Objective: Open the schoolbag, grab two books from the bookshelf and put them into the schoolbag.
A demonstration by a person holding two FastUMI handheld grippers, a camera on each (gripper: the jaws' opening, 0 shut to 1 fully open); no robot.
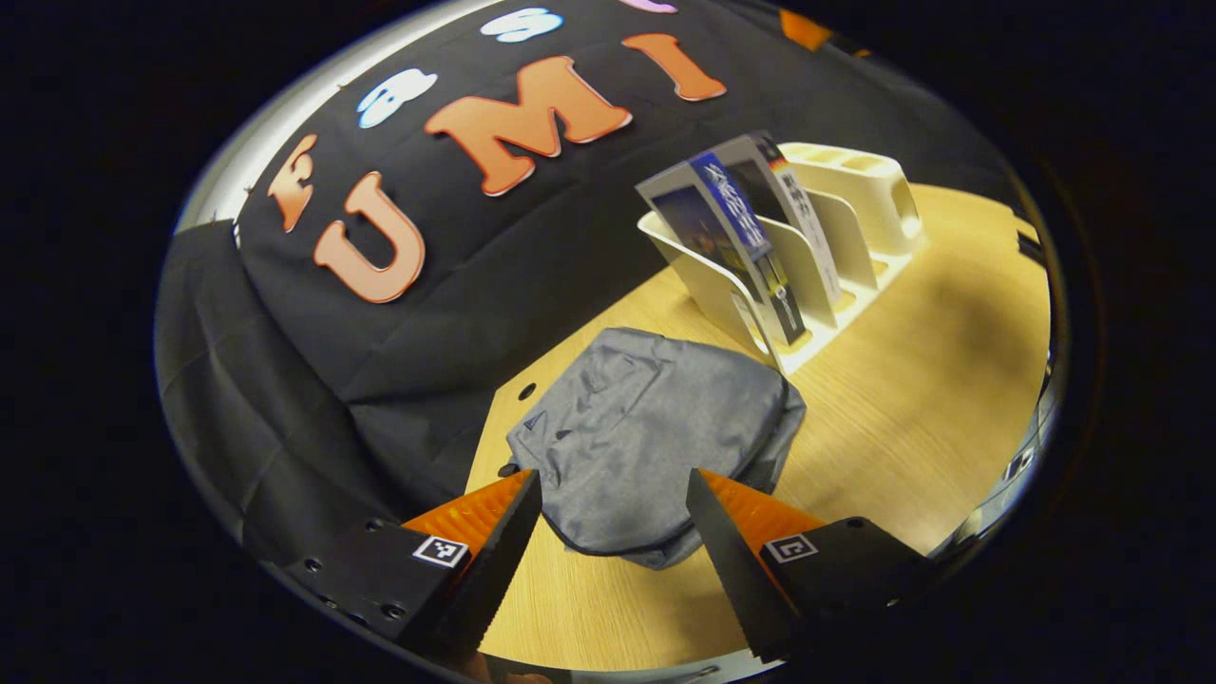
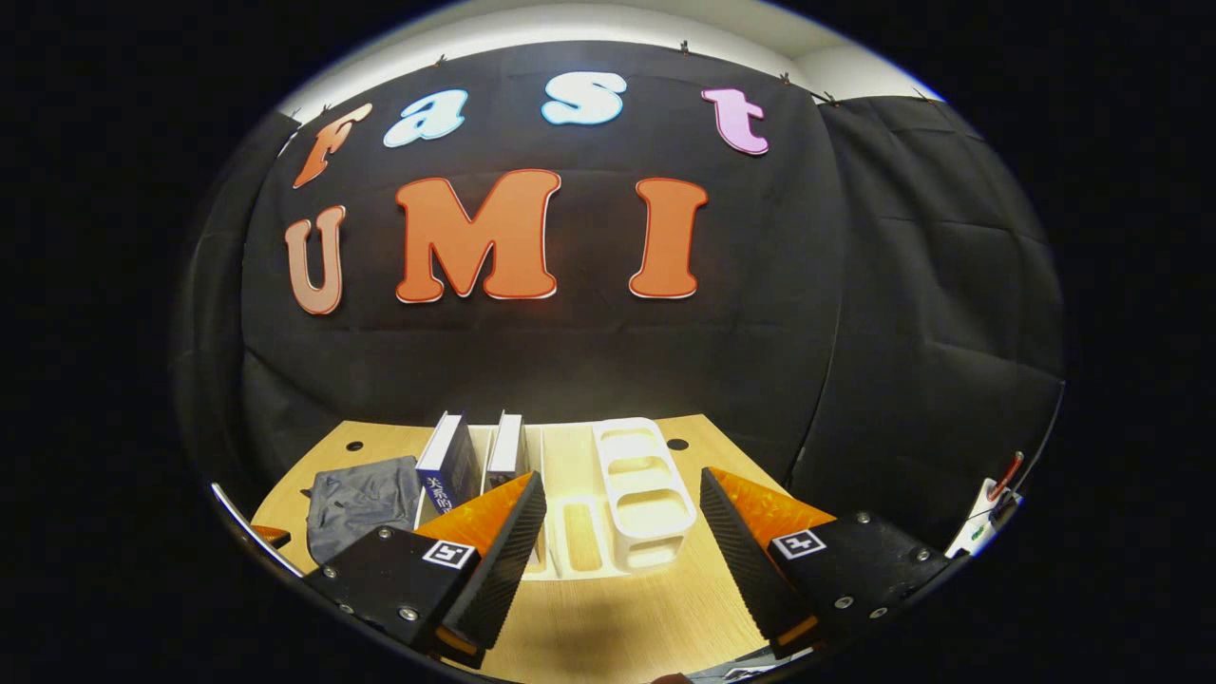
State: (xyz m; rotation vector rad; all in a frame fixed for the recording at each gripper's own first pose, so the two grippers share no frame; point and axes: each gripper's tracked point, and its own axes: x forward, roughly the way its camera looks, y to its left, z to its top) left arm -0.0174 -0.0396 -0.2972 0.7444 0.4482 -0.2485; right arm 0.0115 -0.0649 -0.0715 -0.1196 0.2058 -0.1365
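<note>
A grey schoolbag (image 1: 646, 432) lies flat and closed on the wooden table, just ahead of my left gripper (image 1: 614, 484), which hangs open above its near edge. Beyond the bag stands a white bookshelf (image 1: 836, 256) with two books (image 1: 736, 233) leaning in its slots. In the right gripper view the same bookshelf (image 2: 627, 484) sits straight ahead, the two books (image 2: 475, 456) upright at its left, the schoolbag (image 2: 361, 503) farther left. My right gripper (image 2: 622, 489) is open, above the table in front of the shelf, holding nothing.
The wooden table (image 1: 912, 418) has bare room to the right of the bag and in front of the shelf. Black cloth walls close the back and sides. Small round holes (image 2: 676, 444) mark the table's far edge.
</note>
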